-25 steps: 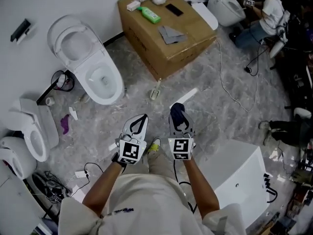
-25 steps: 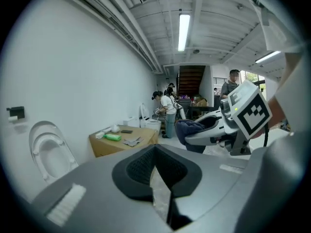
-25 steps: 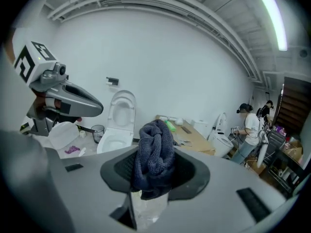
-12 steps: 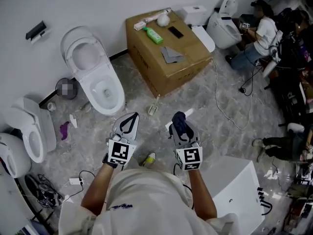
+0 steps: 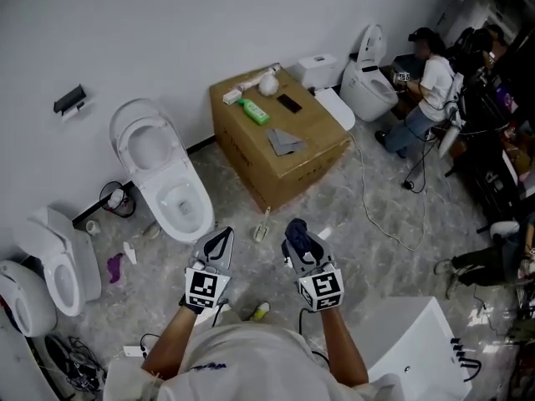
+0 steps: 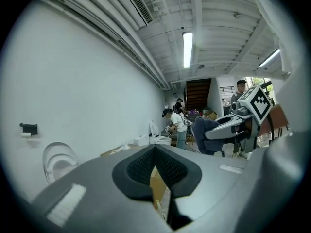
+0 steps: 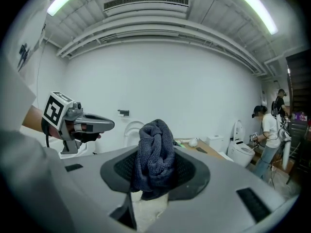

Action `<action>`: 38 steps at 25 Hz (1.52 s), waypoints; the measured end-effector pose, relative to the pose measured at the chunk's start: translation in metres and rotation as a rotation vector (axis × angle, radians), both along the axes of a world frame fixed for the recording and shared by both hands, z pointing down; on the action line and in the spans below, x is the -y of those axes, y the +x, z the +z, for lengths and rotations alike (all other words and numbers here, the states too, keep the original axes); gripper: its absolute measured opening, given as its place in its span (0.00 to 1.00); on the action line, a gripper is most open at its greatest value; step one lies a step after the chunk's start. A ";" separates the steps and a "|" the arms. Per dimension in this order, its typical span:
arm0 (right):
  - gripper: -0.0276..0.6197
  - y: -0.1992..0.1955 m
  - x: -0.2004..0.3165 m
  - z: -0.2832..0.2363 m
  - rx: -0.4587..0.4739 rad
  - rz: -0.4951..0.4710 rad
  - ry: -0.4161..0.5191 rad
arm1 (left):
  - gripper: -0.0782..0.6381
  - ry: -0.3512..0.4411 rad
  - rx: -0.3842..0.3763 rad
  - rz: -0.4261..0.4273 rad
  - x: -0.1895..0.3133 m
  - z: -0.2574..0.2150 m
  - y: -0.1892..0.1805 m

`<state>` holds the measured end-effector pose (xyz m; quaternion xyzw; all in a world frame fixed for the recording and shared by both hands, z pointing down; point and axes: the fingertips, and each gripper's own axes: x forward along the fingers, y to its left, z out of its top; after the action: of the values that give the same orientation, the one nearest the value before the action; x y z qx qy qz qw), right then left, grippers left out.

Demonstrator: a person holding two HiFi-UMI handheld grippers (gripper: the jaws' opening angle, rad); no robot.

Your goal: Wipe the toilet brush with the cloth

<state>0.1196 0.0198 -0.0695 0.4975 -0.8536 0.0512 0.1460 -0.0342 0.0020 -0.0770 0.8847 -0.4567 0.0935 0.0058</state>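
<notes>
My right gripper (image 5: 294,234) is shut on a bunched dark blue cloth (image 5: 299,230), held at waist height above the floor. In the right gripper view the cloth (image 7: 155,152) bulges out between the pads of that gripper (image 7: 153,176). My left gripper (image 5: 222,237) hangs beside it on the left, shut with nothing in it; its pads (image 6: 158,165) meet in a narrow slit. A white round-headed brush (image 5: 267,83) lies on top of the cardboard box (image 5: 284,170), well ahead of both grippers. A small brush-like thing (image 5: 262,226) lies on the floor just in front.
An open white toilet (image 5: 163,182) stands at the left by the wall, with more toilets (image 5: 50,261) further left. On the box lie a green bottle (image 5: 253,111), a black phone (image 5: 290,103) and a grey rag (image 5: 284,142). A person (image 5: 430,86) sits far right. Cables (image 5: 393,224) cross the floor.
The head view has pulled back and tilted up, showing more wall and room. Both grippers stay side by side; the cloth remains in the right one.
</notes>
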 end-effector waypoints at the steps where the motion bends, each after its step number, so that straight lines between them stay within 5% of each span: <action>1: 0.27 -0.001 0.000 -0.003 -0.008 -0.004 0.006 | 0.11 -0.001 0.001 0.009 0.001 -0.001 0.002; 11: 0.27 0.019 0.008 -0.009 -0.018 0.071 -0.005 | 0.11 0.031 0.010 0.072 0.008 -0.017 0.024; 38: 0.27 0.033 0.031 -0.044 -0.029 0.101 0.070 | 0.11 0.058 0.030 0.043 0.022 -0.030 0.024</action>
<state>0.1525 -0.0108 -0.1130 0.5454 -0.8265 0.0214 0.1379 -0.0102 -0.0197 -0.1072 0.8925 -0.4404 0.0934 -0.0285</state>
